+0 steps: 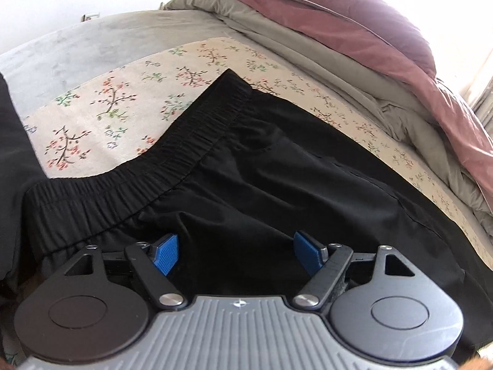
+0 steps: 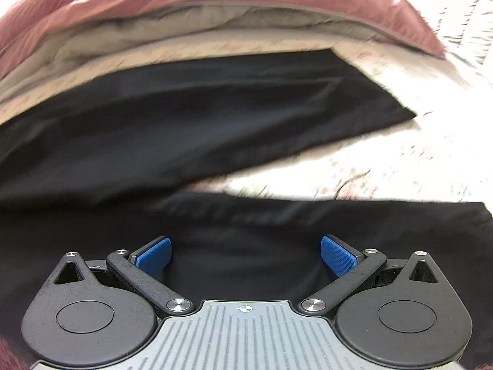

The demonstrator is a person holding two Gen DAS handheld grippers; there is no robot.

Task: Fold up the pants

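Observation:
Black pants lie flat on a floral bed sheet. Their gathered elastic waistband runs from the lower left up to the middle of the left wrist view. My left gripper hovers over the fabric just below the waistband, open, with nothing pinched between its blue pads. The right wrist view is blurred. It shows the two pant legs spread apart, the far leg and the near leg, with a wedge of sheet between them. My right gripper is open over the near leg.
A bunched pink and grey duvet lies along the far side of the bed, close behind the pants, and shows as the duvet in the right wrist view. A grey blanket covers the bed beyond the sheet. Dark fabric sits at the left edge.

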